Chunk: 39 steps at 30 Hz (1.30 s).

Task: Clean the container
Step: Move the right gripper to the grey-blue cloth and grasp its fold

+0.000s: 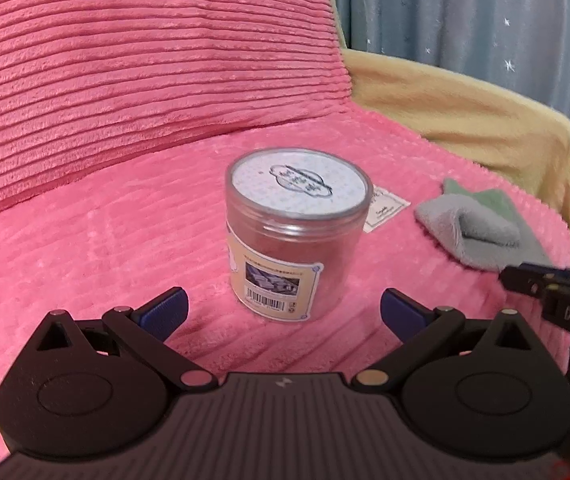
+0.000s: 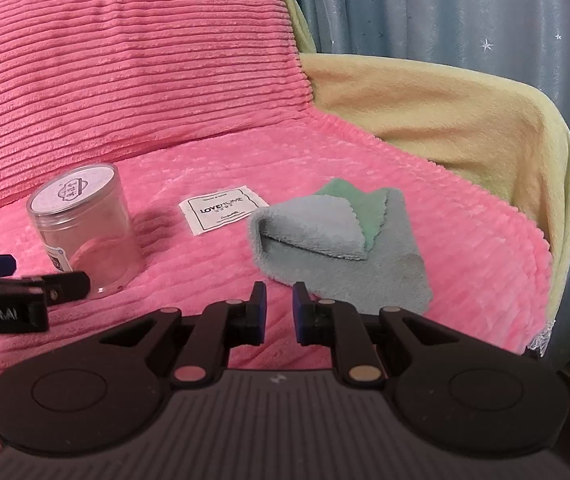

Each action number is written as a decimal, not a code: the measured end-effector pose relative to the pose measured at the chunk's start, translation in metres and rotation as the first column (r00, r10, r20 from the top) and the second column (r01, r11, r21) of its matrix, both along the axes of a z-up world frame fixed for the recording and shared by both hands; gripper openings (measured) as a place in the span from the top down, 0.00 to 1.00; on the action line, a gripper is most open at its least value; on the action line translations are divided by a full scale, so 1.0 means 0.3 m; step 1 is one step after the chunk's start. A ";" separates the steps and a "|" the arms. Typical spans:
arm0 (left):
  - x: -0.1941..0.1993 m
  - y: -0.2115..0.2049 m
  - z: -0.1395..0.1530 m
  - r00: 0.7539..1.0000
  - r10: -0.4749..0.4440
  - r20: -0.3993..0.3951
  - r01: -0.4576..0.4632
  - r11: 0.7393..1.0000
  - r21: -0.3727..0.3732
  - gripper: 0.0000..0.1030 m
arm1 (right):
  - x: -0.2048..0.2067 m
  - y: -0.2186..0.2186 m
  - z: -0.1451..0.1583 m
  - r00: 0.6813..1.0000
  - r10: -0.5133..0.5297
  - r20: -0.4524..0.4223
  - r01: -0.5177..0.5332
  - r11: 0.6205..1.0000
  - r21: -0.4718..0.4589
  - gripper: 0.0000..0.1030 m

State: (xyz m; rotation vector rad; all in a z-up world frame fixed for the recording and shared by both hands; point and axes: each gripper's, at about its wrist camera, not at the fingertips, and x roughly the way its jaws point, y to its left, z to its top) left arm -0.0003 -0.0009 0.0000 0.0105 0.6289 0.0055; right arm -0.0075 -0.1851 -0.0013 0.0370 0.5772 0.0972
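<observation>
One clear plastic jar (image 1: 295, 236) stands upright straight ahead of my left gripper (image 1: 283, 312), its lid screwed on with a round printed sticker on top and a paper label with a barcode on the side facing me. It sits just beyond the fingertips, on the line between them but touching neither. The left gripper's two blue pads (image 1: 165, 312) are spread as wide as I see them go, with only pink bedding in the gap.

From my right gripper (image 2: 279, 312) the same jar (image 2: 85, 232) is off to the left and a little ahead, with the tip of the left gripper crossing in front of its base. One folded cloth (image 2: 341, 240), grey with a green layer peeking out at the back, lies directly ahead of the right gripper, its near edge just past the fingertips. The right gripper's pads stand a narrow gap apart and pinch nothing.

One white sewn-on tag (image 2: 223, 210) printed LOVEHOME lies flat between jar and cloth. Everything rests on one pink ribbed blanket (image 2: 325, 152). Behind it leans one pink ribbed pillow (image 2: 125, 60), to the right a yellow fleece (image 2: 445, 112), and beyond that a blue curtain (image 2: 465, 12) with small stars.
</observation>
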 end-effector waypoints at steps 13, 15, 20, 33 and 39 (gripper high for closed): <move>0.013 -0.001 -0.008 0.997 -0.044 0.063 0.048 0.998 -0.050 0.00 | 0.002 0.000 0.005 1.000 -0.017 -0.015 0.017 1.000 -0.007 0.88; 0.019 0.002 -0.012 0.996 -0.061 0.059 0.063 0.997 -0.039 0.00 | 0.003 0.006 0.008 1.000 -0.017 -0.014 0.017 1.000 -0.006 0.88; 0.033 -0.006 -0.027 0.993 -0.108 0.036 0.108 0.994 -0.007 0.00 | 0.011 0.026 0.009 1.000 -0.011 -0.009 0.011 1.000 -0.006 0.88; 0.078 -0.009 -0.042 0.985 -0.137 0.103 0.127 0.987 0.097 0.00 | 0.121 0.107 -0.002 0.999 0.051 0.009 -0.051 0.998 -0.032 0.88; 0.116 0.010 -0.046 0.984 -0.141 0.113 0.133 0.988 0.077 0.00 | 0.176 0.142 -0.024 0.997 0.073 0.002 -0.072 0.995 -0.067 0.88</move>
